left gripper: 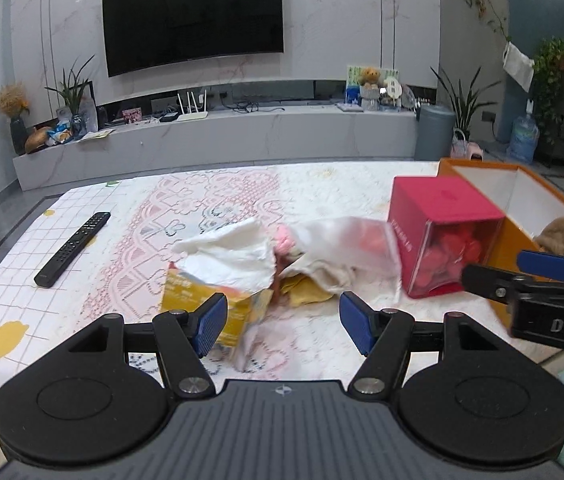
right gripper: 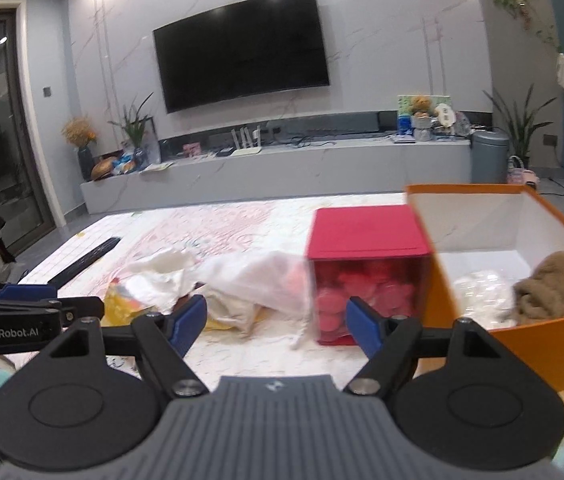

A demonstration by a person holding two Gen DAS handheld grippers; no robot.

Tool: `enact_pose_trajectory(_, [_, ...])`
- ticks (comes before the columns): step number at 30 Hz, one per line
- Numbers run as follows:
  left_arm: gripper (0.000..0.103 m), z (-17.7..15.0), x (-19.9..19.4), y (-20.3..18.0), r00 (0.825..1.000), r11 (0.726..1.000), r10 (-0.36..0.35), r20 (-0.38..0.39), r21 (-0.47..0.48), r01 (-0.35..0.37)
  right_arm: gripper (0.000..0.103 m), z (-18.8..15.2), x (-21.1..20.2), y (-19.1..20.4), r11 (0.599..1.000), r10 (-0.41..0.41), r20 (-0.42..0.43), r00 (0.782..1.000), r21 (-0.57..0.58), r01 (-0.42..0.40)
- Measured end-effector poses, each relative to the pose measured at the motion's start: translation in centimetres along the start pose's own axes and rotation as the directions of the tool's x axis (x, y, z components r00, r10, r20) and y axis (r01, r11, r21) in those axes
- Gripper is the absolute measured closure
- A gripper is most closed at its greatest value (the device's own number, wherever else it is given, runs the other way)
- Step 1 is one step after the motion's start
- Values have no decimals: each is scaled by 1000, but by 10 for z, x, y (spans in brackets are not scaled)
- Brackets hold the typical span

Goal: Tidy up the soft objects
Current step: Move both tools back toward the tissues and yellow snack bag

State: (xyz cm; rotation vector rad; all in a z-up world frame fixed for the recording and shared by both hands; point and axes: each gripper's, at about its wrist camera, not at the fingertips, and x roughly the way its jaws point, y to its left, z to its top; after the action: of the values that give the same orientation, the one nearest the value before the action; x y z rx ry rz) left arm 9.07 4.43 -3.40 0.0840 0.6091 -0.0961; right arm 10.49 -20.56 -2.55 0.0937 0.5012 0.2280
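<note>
A heap of soft things lies mid-table: a white cloth (left gripper: pixel 234 254), a clear plastic bag (left gripper: pixel 346 248), a pink piece (left gripper: pixel 284 238) and a yellow cloth (left gripper: pixel 302 292), over a yellow pack (left gripper: pixel 198 300). My left gripper (left gripper: pixel 284 322) hovers just in front of the heap, open and empty. My right gripper (right gripper: pixel 276 322) is open too, facing the bag (right gripper: pixel 266 280) and a red box (right gripper: pixel 366 232) with a clear front. To its right, an orange box (right gripper: pixel 502 344) holds a brown plush cloth (right gripper: pixel 550 288) and white plastic (right gripper: pixel 482 292). Each gripper shows at the edge of the other's view.
A black remote (left gripper: pixel 72 248) lies at the left on the lemon-print tablecloth (left gripper: pixel 10 320). The red box (left gripper: pixel 442 216) stands tight against the orange box (left gripper: pixel 502 252). Beyond the table are a TV bench (left gripper: pixel 242 136) and a wall TV (left gripper: pixel 194 16).
</note>
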Motion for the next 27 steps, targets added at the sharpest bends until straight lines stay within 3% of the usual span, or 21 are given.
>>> enact_pose_trajectory(11, [24, 2, 45, 34, 991, 999, 35, -129, 10, -34, 28, -15, 56, 39, 992, 37, -70, 997, -115, -45])
enact_pose_trajectory(16, [22, 11, 67, 45, 984, 992, 16, -179, -121, -38, 35, -19, 85, 45, 986, 43, -114, 993, -154, -61])
enact_pose_trajectory(22, [17, 21, 87, 47, 980, 970, 49, -192, -224, -93, 36, -19, 118, 50, 982, 23, -136, 990, -181, -48])
enact_pose_trajectory(27, [16, 12, 105, 31, 968, 970, 88, -234, -199, -137, 41, -21, 141, 50, 981, 22, -153, 988, -189, -51])
